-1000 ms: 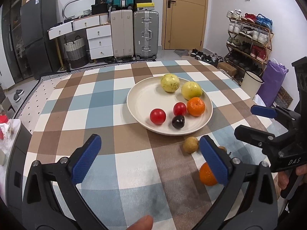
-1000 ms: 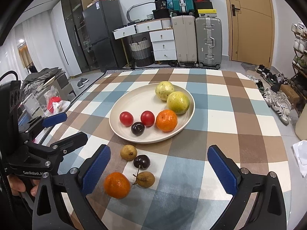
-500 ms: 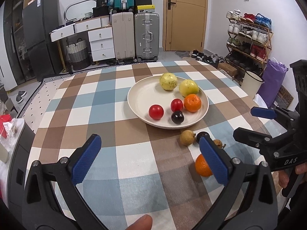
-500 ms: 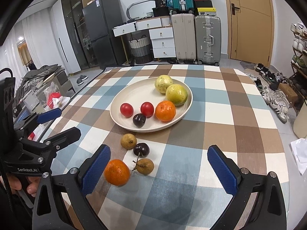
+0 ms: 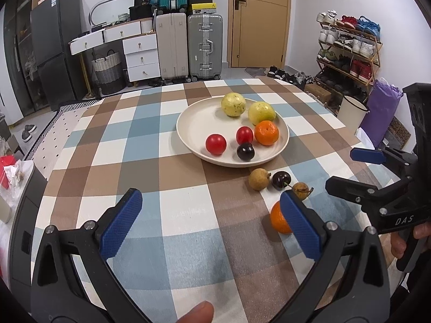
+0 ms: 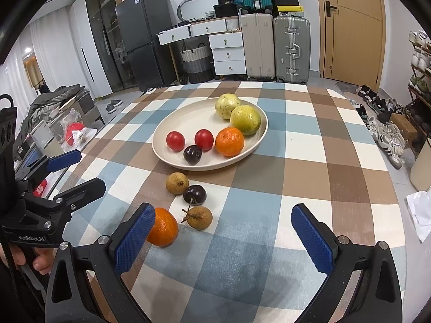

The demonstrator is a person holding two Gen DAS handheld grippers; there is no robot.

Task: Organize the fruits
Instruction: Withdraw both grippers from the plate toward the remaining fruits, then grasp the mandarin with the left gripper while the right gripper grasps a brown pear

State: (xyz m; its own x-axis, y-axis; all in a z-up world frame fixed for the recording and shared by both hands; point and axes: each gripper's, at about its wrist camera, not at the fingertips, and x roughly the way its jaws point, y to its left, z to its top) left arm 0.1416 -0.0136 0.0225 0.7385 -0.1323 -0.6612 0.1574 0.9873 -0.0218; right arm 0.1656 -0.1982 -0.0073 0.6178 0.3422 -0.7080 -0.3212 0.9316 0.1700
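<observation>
Lying loose on the checked tablecloth near its front edge — four fruits: a tangerine, a brown longan with a stem just beside it, a dark cherry next, and a second longan nearest the plate. Sitting on the cream plate toward the table's middle: two red tomatoes, another dark cherry, an orange tangerine and two yellow-green round fruits at the plate's far rim, touching each other.

Held low over the front edge, right gripper with blue pads spread wide, nothing between them; left pad overlapping the loose tangerine in view — contact not clear. Hovering to the left, left gripper likewise spread and holding nothing, its right pad covering part of the same tangerine from that camera. Behind the table: suitcases, a white drawer unit, a dark fridge, a wooden door, and a shoe rack along the right wall.
</observation>
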